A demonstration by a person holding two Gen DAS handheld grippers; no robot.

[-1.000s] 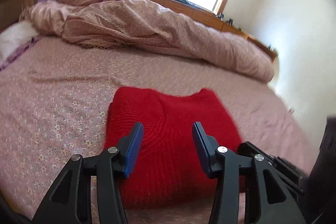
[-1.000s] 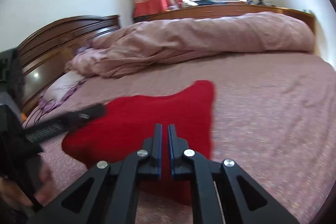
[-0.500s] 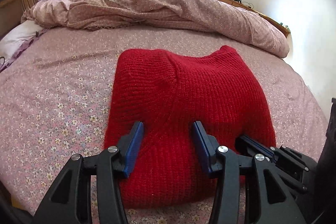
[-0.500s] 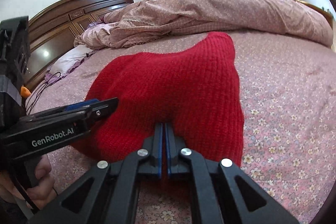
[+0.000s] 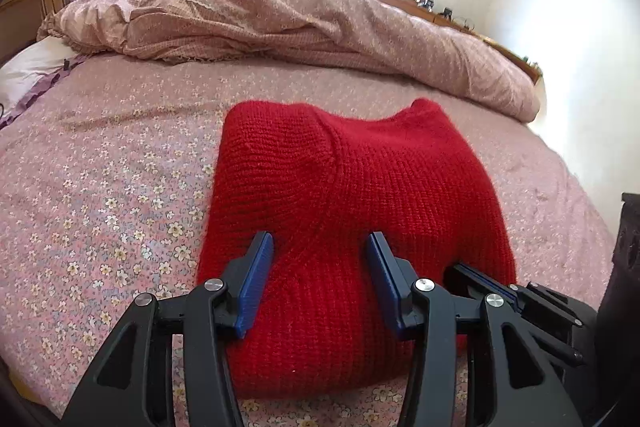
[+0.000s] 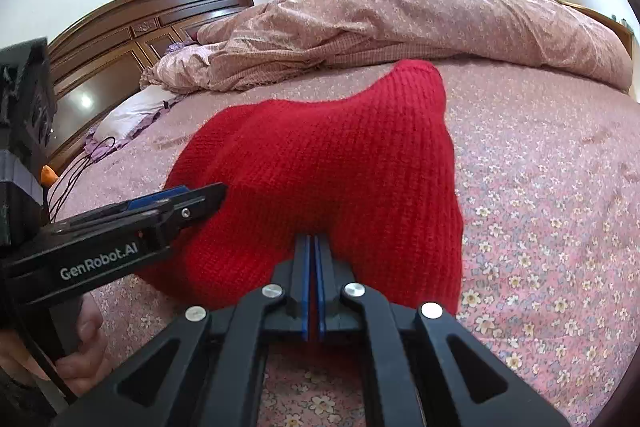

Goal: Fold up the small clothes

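Note:
A folded red knit sweater (image 5: 352, 179) lies on the flowered pink bedsheet (image 5: 100, 187). My left gripper (image 5: 316, 241) is open, and its blue pads straddle the sweater's near part without squeezing it. From the right wrist view, the left gripper (image 6: 204, 195) rests low against the left side of the sweater (image 6: 340, 155). My right gripper (image 6: 314, 239) is shut, its tips at the sweater's near edge. Only a thin red sliver shows between its pads. In the left wrist view the right gripper (image 5: 460, 269) sits at the sweater's near right corner.
A crumpled pink duvet (image 5: 280, 15) is heaped along the far side of the bed. A dark wooden headboard (image 6: 132, 27), a pillow (image 6: 124, 115) and black cables (image 6: 76, 175) lie to the left. A hand (image 6: 84, 347) grips the left tool's handle.
Both grippers have come down close to the sweater, which now fills more of each view and lies sharp and still. The small gap between the right jaws has closed.

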